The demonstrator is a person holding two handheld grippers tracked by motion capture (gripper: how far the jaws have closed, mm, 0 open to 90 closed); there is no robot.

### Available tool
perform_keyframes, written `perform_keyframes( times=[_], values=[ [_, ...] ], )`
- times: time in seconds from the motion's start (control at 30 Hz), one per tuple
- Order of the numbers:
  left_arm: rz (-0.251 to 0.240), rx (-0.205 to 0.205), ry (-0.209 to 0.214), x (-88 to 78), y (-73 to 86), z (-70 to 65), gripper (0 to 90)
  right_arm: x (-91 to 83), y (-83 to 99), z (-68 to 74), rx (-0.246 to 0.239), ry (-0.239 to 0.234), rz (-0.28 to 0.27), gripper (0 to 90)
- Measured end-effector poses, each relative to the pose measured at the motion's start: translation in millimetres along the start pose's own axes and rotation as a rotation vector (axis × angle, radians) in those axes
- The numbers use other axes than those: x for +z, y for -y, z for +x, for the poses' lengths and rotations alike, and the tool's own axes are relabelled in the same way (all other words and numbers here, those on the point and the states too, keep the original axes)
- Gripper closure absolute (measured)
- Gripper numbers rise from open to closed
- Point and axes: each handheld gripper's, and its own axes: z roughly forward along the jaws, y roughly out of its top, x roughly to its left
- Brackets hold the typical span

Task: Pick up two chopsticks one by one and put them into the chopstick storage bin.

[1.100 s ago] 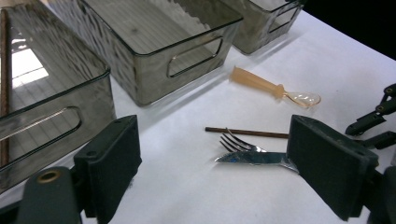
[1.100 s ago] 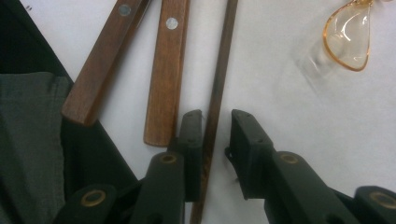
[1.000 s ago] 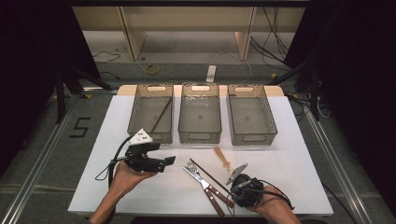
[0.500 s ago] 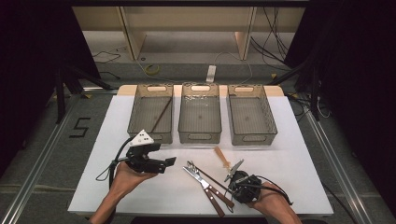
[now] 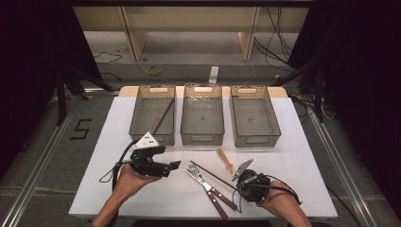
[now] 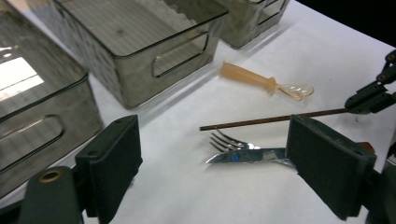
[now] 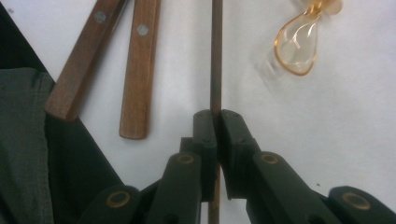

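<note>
Chopstick (image 7: 215, 56): dark brown wood, matt, smooth. 
Fork (image 6: 233, 142) and knife (image 6: 252, 156): polished metal, glossy; handles (image 7: 137, 70) of mid-brown wood, satin, with metal rivets. 
Spoon (image 6: 266, 84): translucent amber plastic, glossy bowl. 
Bins (image 5: 202, 116): smoky clear plastic, glossy, textured walls. 
Tabletop (image 5: 293, 142): white, matt. 
Right hand-held gripper (image 7: 217, 126): black matt plastic, brass-coloured pins.

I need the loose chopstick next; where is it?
High view, front right: the chopstick is clamped in the right gripper, beside the fork.
</note>
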Motion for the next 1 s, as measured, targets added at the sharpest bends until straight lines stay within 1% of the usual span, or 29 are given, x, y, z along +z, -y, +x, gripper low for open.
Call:
perform_keyframes(
  times=[0.07, 0.13, 0.23, 0.33, 0.37, 0.43, 0.47, 0.53, 0.63, 0.7, 0.73, 0.8, 0.83, 0.87, 0.93, 0.97, 1.0],
  values=[
    [0.008, 0.021, 0.008, 1.8, -1.5, -4.5, 17.5, -4.0, -0.8, -0.3, -0.006, 0.007, -0.014, 85.9],
    [0.017, 0.037, 0.016, 3.7, -2.9, -8.4, 17.5, -8.5, -2.4, 1.3, -0.008, 0.001, -0.028, 85.9],
    [0.027, 0.055, 0.024, 7.2, -4.7, -13.6, 17.5, -13.5, -5.3, 3.1, -0.036, 0.012, -0.031, 86.0],
    [0.033, 0.075, 0.033, 9.2, -6.9, -19.4, 17.5, -19.5, -8.7, 4.7, -0.047, 0.019, -0.048, 86.0],
    [0.035, 0.086, 0.035, 9.7, -7.9, -21.4, 17.6, -21.5, -9.9, 4.1, -0.063, 0.02, -0.052, 86.0],
    [0.038, 0.104, 0.041, 10.8, -10.1, -25.9, 17.5, -25.0, -13.1, 4.6, -0.072, 0.022, -0.062, 86.0],
    [0.041, 0.113, 0.048, 11.4, -11.2, -28.1, 17.5, -26.7, -15.1, 5.6, -0.071, 0.024, -0.07, 86.0],
    [0.05, 0.127, 0.064, 12.9, -13.0, -32.2, 17.7, -30.0, -19.4, 6.8, -0.096, 0.021, -0.075, 86.0],
    [0.081, 0.166, 0.079, 16.0, -14.8, -37.8, 17.9, -33.6, -26.1, 11.4, -0.114, 0.016, -0.09, 86.0],
    [0.098, 0.188, 0.091, 18.9, -15.4, -41.3, 17.8, -35.5, -30.0, 14.6, -0.142, 0.008, -0.092, 86.0],
    [0.105, 0.2, 0.095, 20.2, -15.6, -43.1, 17.9, -36.4, -32.0, 16.7, -0.138, 0.004, -0.097, 86.0],
    [0.128, 0.23, 0.097, 22.7, -15.9, -47.4, 17.9, -37.2, -34.8, 18.7, -0.164, 0.004, -0.099, 86.0],
    [0.135, 0.243, 0.094, 24.0, -15.7, -49.8, 17.9, -37.9, -36.1, 19.6, -0.17, 0.004, -0.097, 86.0],
    [0.151, 0.264, 0.095, 24.8, -15.8, -51.4, 18.0, -38.1, -37.0, 21.2, -0.17, 0.0, -0.1, 86.0],
    [0.176, 0.292, 0.103, 27.3, -14.9, -54.8, 19.0, -38.9, -38.5, 22.9, -0.189, -0.002, -0.105, 86.0],
    [0.188, 0.307, 0.107, 28.6, -14.2, -56.1, 19.6, -39.1, -39.3, 23.9, -0.191, -0.005, -0.105, 86.0],
    [0.2, 0.32, 0.105, 29.8, -13.4, -57.4, 20.0, -38.9, -39.8, 24.3, -0.2, -0.006, -0.104, 86.0]
  ],
)
